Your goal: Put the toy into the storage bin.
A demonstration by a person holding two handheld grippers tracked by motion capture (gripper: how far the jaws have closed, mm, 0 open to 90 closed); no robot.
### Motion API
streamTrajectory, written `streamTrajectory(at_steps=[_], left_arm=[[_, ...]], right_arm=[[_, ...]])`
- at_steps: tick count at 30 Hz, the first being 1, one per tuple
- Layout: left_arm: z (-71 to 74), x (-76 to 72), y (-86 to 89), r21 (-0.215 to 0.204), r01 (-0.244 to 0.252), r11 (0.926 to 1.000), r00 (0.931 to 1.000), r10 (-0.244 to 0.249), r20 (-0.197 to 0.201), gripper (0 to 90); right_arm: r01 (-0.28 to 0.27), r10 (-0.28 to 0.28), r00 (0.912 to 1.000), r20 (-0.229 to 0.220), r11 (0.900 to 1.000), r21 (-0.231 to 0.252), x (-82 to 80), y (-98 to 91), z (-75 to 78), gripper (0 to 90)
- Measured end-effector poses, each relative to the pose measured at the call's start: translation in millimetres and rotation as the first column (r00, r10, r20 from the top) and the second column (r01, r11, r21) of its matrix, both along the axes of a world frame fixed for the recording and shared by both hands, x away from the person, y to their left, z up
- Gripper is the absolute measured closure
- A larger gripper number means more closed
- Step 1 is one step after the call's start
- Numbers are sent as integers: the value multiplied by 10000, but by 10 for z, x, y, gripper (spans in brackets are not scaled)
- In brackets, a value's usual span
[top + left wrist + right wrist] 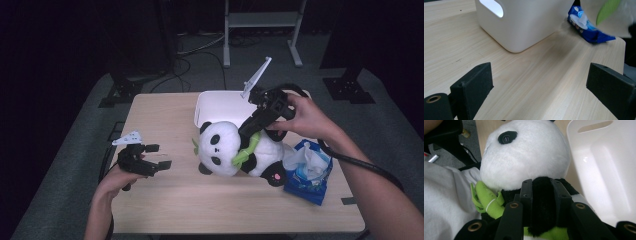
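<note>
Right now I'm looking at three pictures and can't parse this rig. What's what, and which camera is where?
No robot here: a person holds a two-jaw tool in each hand. The high view looks down on the wooden table. The other two cameras ride on the tools and look along their black jaws. On the table stand a white bin and a blue wipes pack. The right gripper is shut on the black arm of a panda toy; in its own view the jaws pinch that black plush. The left gripper is open over bare table, holding nothing.
</note>
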State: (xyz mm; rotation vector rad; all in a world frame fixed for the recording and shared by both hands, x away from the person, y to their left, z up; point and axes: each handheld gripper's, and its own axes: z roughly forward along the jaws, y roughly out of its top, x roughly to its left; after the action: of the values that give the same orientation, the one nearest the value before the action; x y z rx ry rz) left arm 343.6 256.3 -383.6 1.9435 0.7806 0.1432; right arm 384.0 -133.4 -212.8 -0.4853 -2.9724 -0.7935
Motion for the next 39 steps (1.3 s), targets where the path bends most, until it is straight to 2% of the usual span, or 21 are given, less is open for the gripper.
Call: streamTrajectory(at_steps=[6,11,18,24,29,33,39], left_arm=[[-15,18,43,-74,-100,9999,9999,100,-49,55],[-36,33,71,-101,-192,9998,9998,191,-103,55],[-53,50,136,-176,-421,9990,9990,419,-162,55],[-71,60,182,-165,-611,9980,9978,606,-278,40],[-85,61,213,-146,-704,9974,9970,699,-323,40],[-101,65,230,-140,-737,9972,9967,732,-359,40],[-96,63,261,-194,-855,9961,9958,848,-356,40]], right_arm=[[212,-212,9998,50,9998,-38,186,-51,173,729],[479,-478,9988,83,9988,-39,412,-110,322,729],[759,-759,9971,9,9970,-159,774,-110,424,728],[830,-834,9964,-125,9961,-302,1105,-81,370,729],[910,-924,9955,-229,9943,-561,1335,-39,242,729],[992,-1026,9938,-425,9922,-751,1490,0,96,728],[919,-982,9937,-548,9899,-1077,1612,108,-95,727]])
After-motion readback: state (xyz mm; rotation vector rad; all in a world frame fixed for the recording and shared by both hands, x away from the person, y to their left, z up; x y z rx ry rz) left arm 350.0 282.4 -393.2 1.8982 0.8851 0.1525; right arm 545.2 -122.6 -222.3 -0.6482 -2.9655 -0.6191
